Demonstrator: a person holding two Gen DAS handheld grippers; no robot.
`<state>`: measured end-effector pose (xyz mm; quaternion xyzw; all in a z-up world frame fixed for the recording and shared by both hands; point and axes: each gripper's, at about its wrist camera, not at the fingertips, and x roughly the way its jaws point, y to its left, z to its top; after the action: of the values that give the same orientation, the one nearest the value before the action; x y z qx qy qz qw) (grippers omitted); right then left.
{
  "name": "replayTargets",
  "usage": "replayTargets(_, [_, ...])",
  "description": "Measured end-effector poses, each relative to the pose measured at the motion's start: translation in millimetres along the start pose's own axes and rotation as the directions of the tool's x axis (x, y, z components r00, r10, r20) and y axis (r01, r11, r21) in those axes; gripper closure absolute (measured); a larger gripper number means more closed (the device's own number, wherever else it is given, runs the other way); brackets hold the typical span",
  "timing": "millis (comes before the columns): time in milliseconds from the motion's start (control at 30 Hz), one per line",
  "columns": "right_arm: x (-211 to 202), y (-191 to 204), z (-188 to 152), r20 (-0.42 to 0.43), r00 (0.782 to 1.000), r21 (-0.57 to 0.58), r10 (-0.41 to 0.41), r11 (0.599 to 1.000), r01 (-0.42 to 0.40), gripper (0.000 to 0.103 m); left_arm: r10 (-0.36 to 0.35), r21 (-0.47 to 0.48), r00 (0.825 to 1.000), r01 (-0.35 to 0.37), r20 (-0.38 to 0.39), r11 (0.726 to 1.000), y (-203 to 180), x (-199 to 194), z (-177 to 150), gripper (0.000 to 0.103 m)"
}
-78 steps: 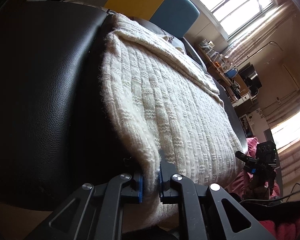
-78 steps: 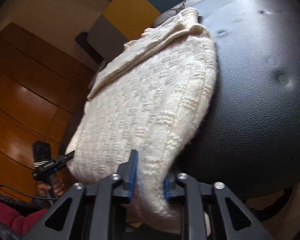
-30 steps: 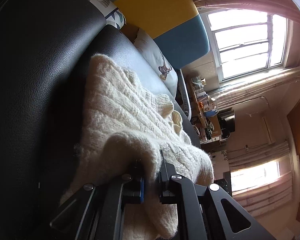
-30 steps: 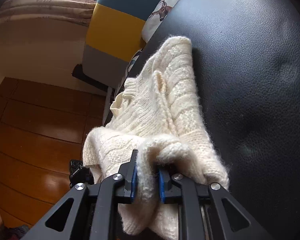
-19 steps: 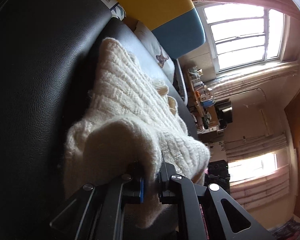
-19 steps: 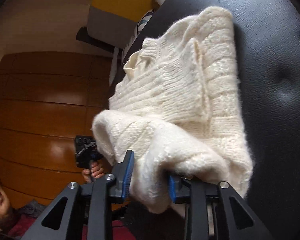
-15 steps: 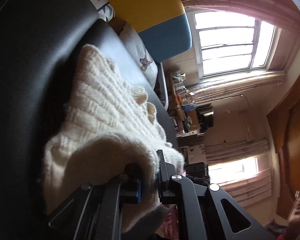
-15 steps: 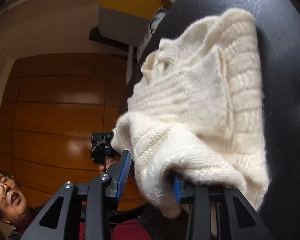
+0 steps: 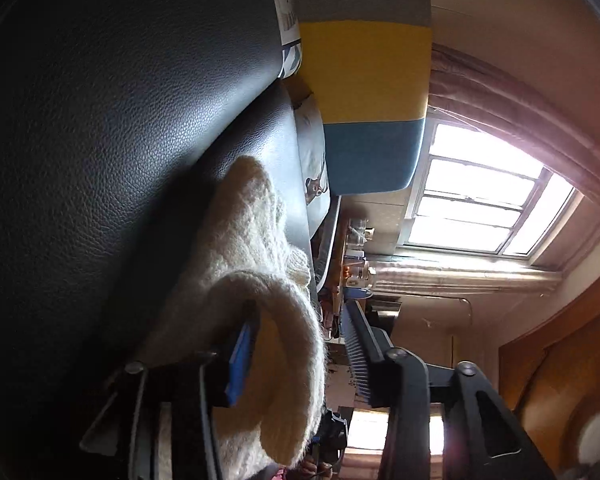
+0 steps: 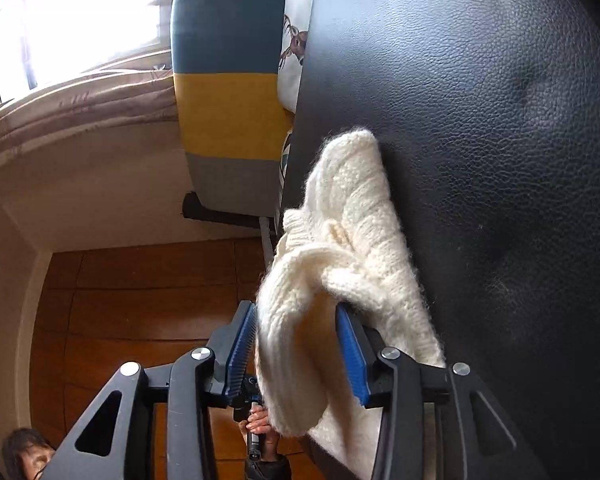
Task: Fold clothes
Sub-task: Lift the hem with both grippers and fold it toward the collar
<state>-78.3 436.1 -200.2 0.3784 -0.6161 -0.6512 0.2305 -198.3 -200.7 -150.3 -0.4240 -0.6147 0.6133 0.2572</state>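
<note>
A cream knitted sweater (image 9: 252, 248) lies folded over on the black leather seat (image 9: 120, 120). My left gripper (image 9: 296, 356) is open. The sweater's thick folded edge lies loose between its blue pads and rests against the left pad. In the right wrist view the same sweater (image 10: 352, 216) lies on the seat (image 10: 500, 120). My right gripper (image 10: 296, 352) is open too, its fingers spread wide with the folded edge bulging between them, unpinched. The ribbed collar shows near the middle of the pile.
A cushion striped grey, yellow and blue (image 9: 364, 80) stands behind the seat, with a deer-print pillow (image 10: 296, 44) beside it. A bright window (image 9: 472, 200) and a cluttered shelf lie beyond. A hand (image 10: 260, 428) holds the other gripper's handle before a wood-panelled wall.
Both grippers carried the sweater's lower edge forward over the body. They have since opened and released the edge, which now lies loose between the fingers.
</note>
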Motion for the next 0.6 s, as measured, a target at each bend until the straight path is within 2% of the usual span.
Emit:
replayTargets(33, [-8, 5, 0, -0.024, 1.000, -0.025, -0.014, 1.000, 0.013, 0.052, -0.001, 0.014, 1.000, 0.001, -0.001, 1.000, -3, -4, -1, 0.041])
replayTargets(200, [5, 30, -4, -0.086, 0.990, -0.148, -0.110, 0.984, 0.096, 0.042, 0.012, 0.118, 0.999, -0.006, -0.051, 0.993, -21, -11, -14, 0.038])
replayTargets(333, [26, 43, 4, -0.107, 0.985, -0.179, -0.138, 0.977, 0.117, 0.042, -0.011, 0.103, 1.000, 0.014, -0.026, 0.995, -26, -1, -4, 0.037])
replayTargets(400, [30, 53, 14, -0.071, 0.987, -0.200, -0.143, 0.972, 0.126, 0.042, -0.023, 0.096, 1.000, 0.024, -0.013, 0.995, -28, 5, 1, 0.037])
replayTargets(467, [29, 58, 27, -0.009, 0.994, -0.192, -0.112, 0.975, 0.108, 0.042, -0.034, 0.089, 0.999, 0.034, -0.001, 0.995, -31, 10, 6, 0.037])
replayTargets(600, [38, 58, 44, 0.041, 0.995, -0.157, -0.092, 0.983, 0.097, 0.042, -0.056, 0.075, 0.998, 0.054, 0.025, 0.996, -35, 20, 16, 0.034])
